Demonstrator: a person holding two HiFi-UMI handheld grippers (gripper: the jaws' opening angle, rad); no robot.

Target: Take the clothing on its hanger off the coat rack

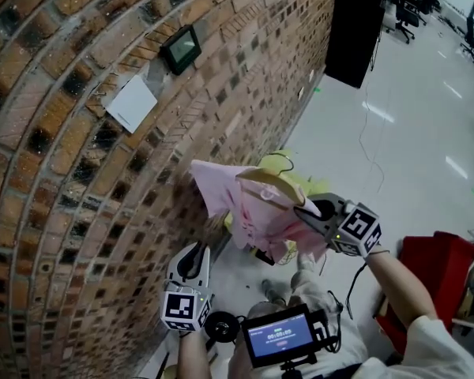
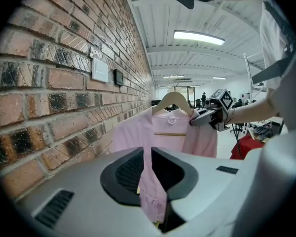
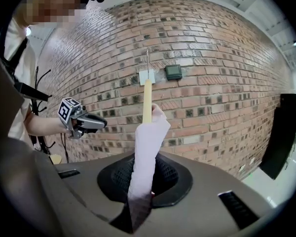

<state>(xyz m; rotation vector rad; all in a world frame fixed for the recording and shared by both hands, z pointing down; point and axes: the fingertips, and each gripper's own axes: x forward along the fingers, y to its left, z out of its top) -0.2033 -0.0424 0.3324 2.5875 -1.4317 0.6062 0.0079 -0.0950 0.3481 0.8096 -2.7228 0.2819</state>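
Note:
A pink shirt (image 1: 257,212) hangs on a pale wooden hanger (image 1: 268,178) in the air beside the brick wall. My right gripper (image 1: 304,212) is shut on the shirt's shoulder over the hanger's arm; in the right gripper view the pink cloth (image 3: 148,142) runs into the jaws (image 3: 140,191). There the hanger (image 3: 147,100) stands edge-on, its metal hook (image 3: 148,58) caught on nothing. Lower left, my left gripper (image 1: 196,253) is shut on a hanging strip of the shirt (image 2: 150,181). No coat rack is in view.
The brick wall (image 1: 71,180) is close on the left and carries a white plate (image 1: 130,103) and a dark panel (image 1: 182,47). Something yellow-green (image 1: 304,184) lies behind the shirt. A black cabinet (image 1: 355,26) stands farther back, a red object (image 1: 442,267) at right.

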